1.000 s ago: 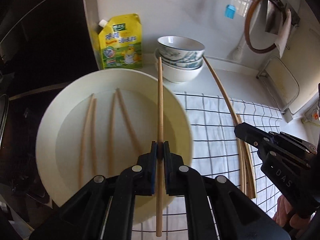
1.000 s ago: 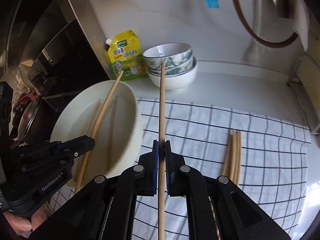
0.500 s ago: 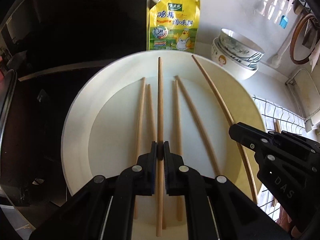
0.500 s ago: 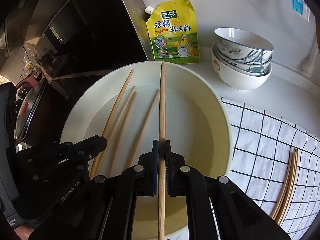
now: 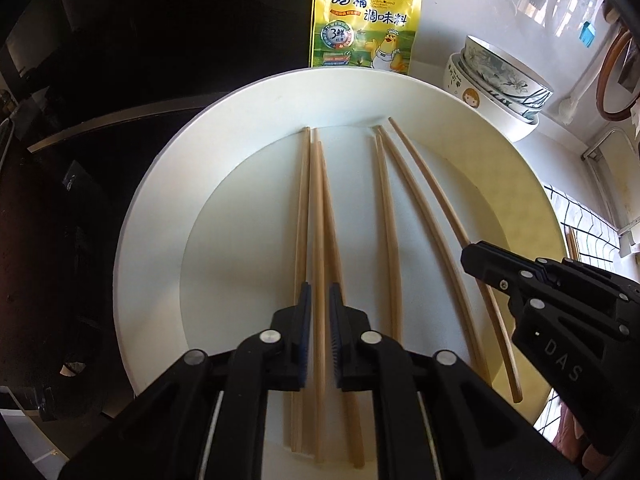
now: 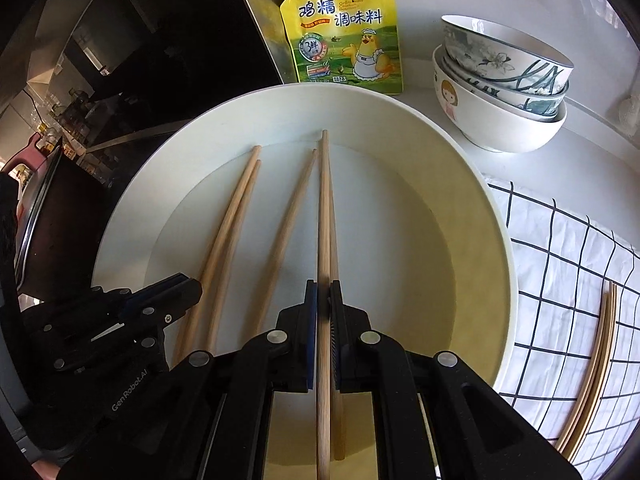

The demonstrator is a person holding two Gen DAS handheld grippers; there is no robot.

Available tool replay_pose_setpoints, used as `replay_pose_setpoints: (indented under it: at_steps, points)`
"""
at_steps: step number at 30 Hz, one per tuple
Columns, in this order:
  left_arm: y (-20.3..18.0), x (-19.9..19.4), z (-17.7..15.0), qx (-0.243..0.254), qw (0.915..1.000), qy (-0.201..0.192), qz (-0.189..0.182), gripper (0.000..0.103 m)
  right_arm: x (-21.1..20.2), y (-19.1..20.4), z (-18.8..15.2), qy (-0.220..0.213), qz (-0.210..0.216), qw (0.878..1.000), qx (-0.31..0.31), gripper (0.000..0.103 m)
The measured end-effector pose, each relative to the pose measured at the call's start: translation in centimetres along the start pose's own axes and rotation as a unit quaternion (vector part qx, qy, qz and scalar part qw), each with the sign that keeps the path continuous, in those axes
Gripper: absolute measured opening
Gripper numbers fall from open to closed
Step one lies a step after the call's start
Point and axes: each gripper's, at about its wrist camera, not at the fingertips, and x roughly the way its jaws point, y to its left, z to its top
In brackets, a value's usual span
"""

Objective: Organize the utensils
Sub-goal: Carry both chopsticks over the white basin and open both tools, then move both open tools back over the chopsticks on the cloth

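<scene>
The left gripper (image 5: 319, 300), pinching its chopstick (image 5: 318, 240) a moment ago, is now parting narrowly and laying it on the plate (image 5: 160, 208), while the right gripper (image 6: 323, 296) is still clamping its chopstick (image 6: 324, 216), pointing toward twelve o'clock above the plate, release likely next.

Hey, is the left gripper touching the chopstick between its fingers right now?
Apart. In the left wrist view, the left gripper is open, with a gap showing on either side of the chopstick.

"GenRobot.AI" on left tool (image 6: 182, 292)
</scene>
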Motion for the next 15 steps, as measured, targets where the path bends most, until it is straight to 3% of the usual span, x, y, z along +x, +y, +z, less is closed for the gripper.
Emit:
replay_pose_setpoints:
  at_steps: [4, 8, 15]
  points:
    - [0.2, -0.8, -0.2, -0.006, 0.9999, -0.010, 0.007, 0.041, -0.7, -0.2, -0.1, -0.012, 0.001, 1.000, 0.004, 0.013]
    - [0.4, -1.2, -0.2, -0.009, 0.9998, -0.014, 0.009, 0.041, -1.3, -0.2, -0.3, -0.017, 0.001, 1.000, 0.004, 0.018]
    - [0.4, -2.0, -0.5, -0.011, 0.9997, -0.018, 0.011, 0.043, -2.1, -0.2, -0.8, -0.024, 0.002, 1.000, 0.004, 0.019]
